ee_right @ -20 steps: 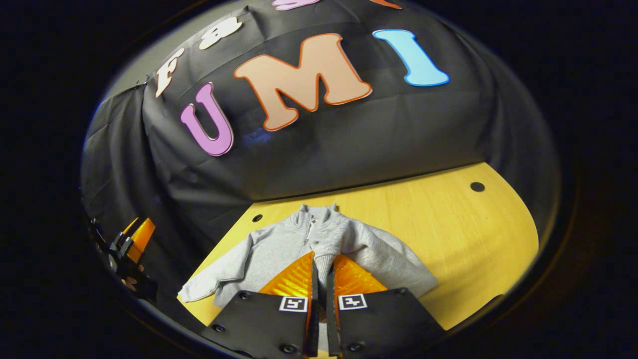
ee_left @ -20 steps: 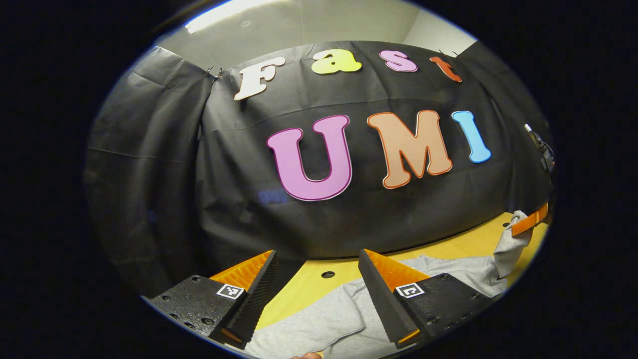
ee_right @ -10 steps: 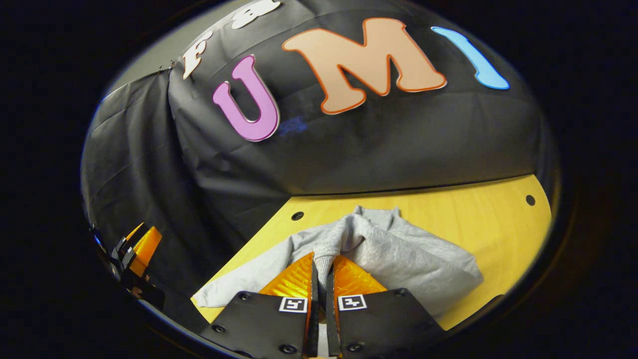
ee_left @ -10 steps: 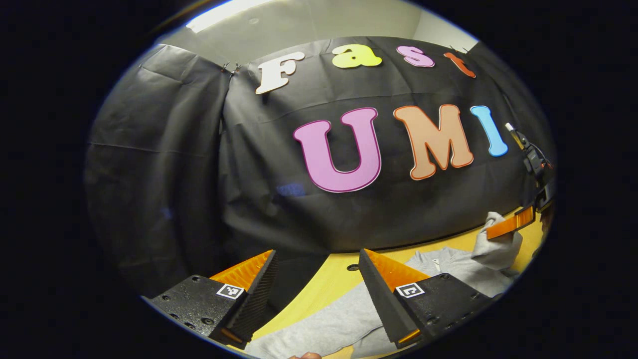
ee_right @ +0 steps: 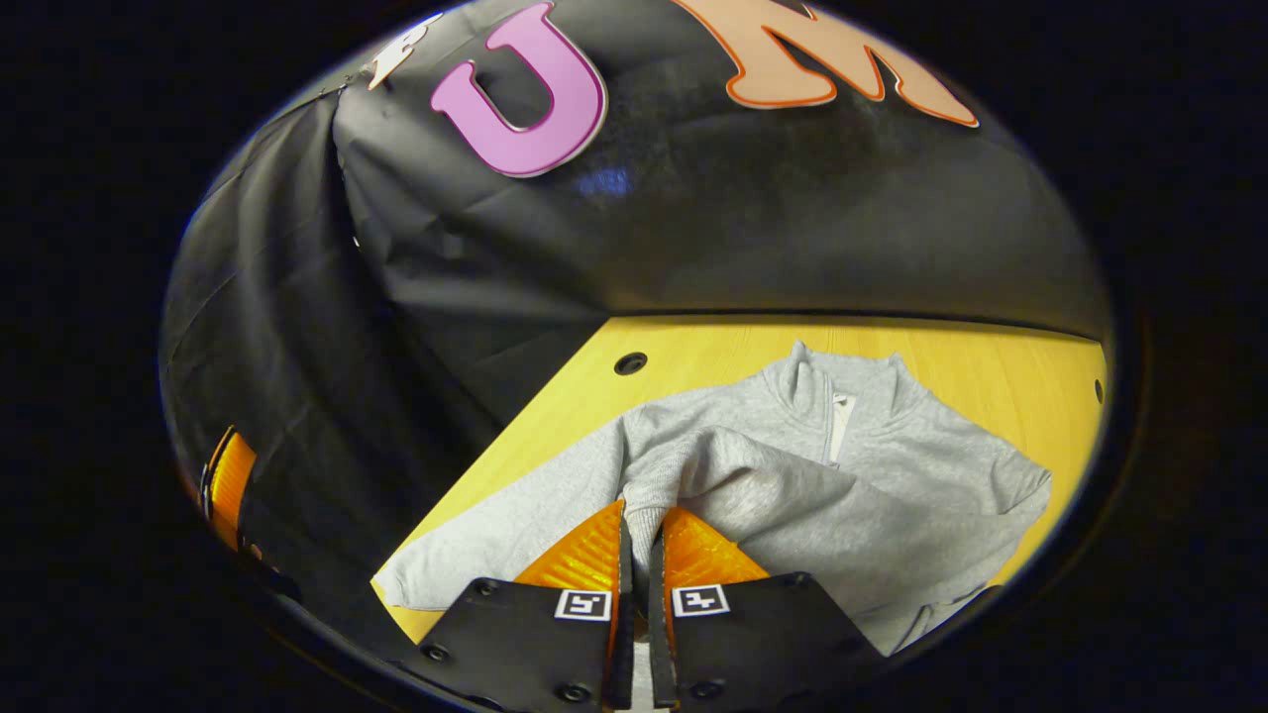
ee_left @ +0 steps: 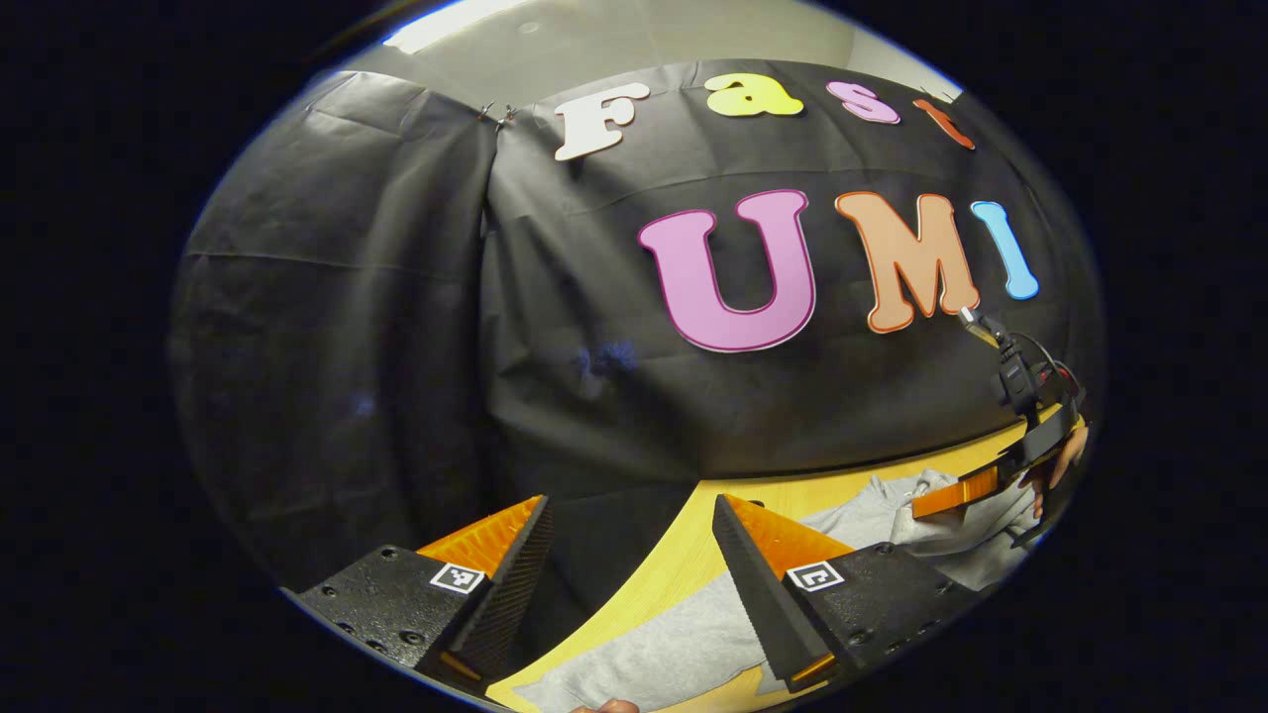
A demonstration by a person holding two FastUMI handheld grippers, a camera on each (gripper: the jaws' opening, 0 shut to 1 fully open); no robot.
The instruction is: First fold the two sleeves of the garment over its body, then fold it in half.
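1. In the right gripper view, the right tool point(ee_right: 638, 525) has its two fingers drawn close together, pinching the ribbed cuff of one sleeve point(ee_right: 649, 495) of the grey garment point(ee_right: 872, 495).
2. That sleeve runs from the cuff back across the garment's body, lying over the front below the collar.
3. The garment lies flat on the yellow wooden bench point(ee_right: 1001, 366), collar and short zip point(ee_right: 837, 421) pointing toward the booth's black wall.
4. The other sleeve point(ee_right: 495, 540) stretches out from the body toward the bench's near-left edge, unfolded.
5. A round hole point(ee_right: 630, 363) in the bench sits just beyond the garment's shoulder.
6. In the left gripper view, the left tool point(ee_left: 630, 540) stands wide apart, holding nothing, above the outstretched sleeve point(ee_left: 654, 649) and the bench edge.
7. Farther off there, a hand point(ee_left: 1060, 465) holds the right tool over the garment.
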